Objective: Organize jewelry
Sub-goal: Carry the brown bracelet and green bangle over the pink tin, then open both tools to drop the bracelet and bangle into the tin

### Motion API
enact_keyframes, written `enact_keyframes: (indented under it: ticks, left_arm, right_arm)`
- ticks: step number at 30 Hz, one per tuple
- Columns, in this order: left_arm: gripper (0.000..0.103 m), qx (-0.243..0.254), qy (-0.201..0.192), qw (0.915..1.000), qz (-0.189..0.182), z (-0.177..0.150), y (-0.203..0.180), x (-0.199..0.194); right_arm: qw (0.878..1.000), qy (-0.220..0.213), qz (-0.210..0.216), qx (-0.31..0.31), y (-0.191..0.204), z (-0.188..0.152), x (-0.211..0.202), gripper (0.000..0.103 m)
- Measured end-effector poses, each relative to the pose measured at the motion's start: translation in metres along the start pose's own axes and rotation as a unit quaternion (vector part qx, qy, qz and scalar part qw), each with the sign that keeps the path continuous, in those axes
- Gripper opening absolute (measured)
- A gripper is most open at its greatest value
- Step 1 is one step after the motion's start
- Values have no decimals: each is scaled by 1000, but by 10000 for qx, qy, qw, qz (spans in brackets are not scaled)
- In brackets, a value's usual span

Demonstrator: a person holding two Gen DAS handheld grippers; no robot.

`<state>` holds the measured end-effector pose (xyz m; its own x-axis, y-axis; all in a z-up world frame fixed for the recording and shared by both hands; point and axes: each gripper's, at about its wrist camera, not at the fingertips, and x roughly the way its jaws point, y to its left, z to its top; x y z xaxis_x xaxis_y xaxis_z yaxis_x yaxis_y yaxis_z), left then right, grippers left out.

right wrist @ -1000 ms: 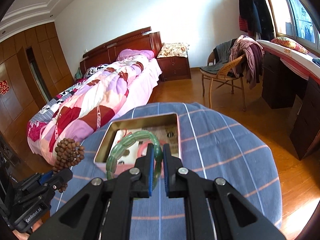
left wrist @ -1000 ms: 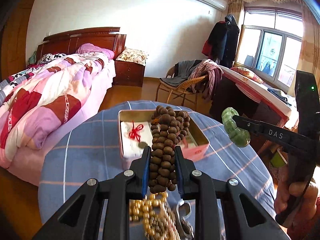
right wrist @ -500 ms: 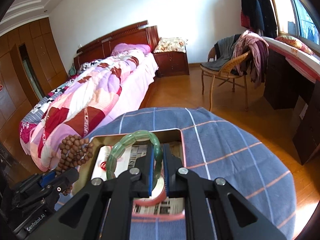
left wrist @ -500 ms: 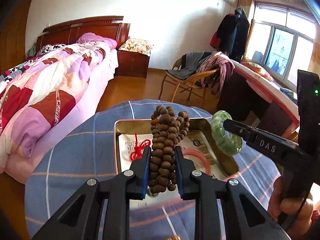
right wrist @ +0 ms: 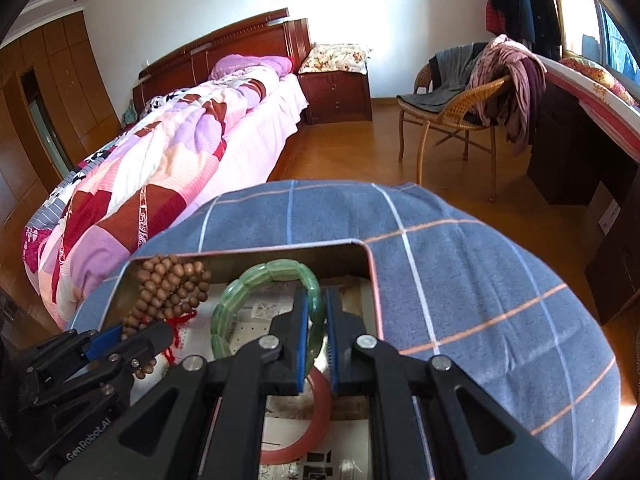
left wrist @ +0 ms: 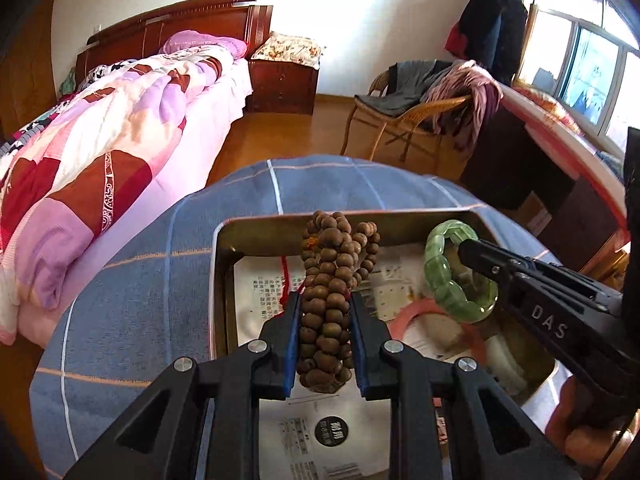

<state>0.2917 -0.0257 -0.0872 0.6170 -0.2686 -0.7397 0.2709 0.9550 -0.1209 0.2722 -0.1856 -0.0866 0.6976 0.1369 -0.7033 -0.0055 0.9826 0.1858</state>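
a: where are we?

b: i'm at the drop-off step. my left claw (left wrist: pixel 325 316) is clamped on the wooden bead strand (left wrist: pixel 334 280), my right claw (right wrist: pixel 315 320) on the green bangle (right wrist: pixel 264 304), both hanging above the tin (left wrist: pixel 218 280).

a: next?

b: i'd lower each toward the tin's floor, clear of the pink bangle (right wrist: pixel 312 432) in the tin, then part the claws.

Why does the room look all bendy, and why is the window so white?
Left wrist view: the fisheye lens curves the bed and walls; the window is overexposed by daylight. Right wrist view: same curving, dark corners, and bright glare on the far wall.
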Motion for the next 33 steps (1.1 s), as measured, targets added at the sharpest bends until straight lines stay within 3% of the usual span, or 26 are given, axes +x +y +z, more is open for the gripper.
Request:
enact_keyframes:
  ticks: [5, 6, 10, 15, 19, 33]
  left_arm:
    - [22, 145, 63, 9997, 180, 1, -4, 5]
    - [23, 153, 66, 9996, 211, 1, -5, 4]
    - [27, 204, 87, 9982, 555, 4, -8, 3]
    - [65, 105, -100, 9976, 671, 4, -7, -20]
    - [65, 44, -262, 9971, 706, 3, -8, -44]
    - [65, -68, -480, 9952, 853, -33, -15, -105]
  right_arm:
    - [10000, -44, 23, 21, -1, 1, -1, 19]
    - [10000, -34, 56, 55, -1, 2, -1, 25]
    - [9997, -142, 70, 158, -1, 5, -13, 30]
    - [9993, -298, 157, 165, 2, 5, -41, 31]
    - [9987, -477, 149, 94, 6, 0, -68, 41]
    - [9978, -606, 249, 87, 10, -40, -128, 41]
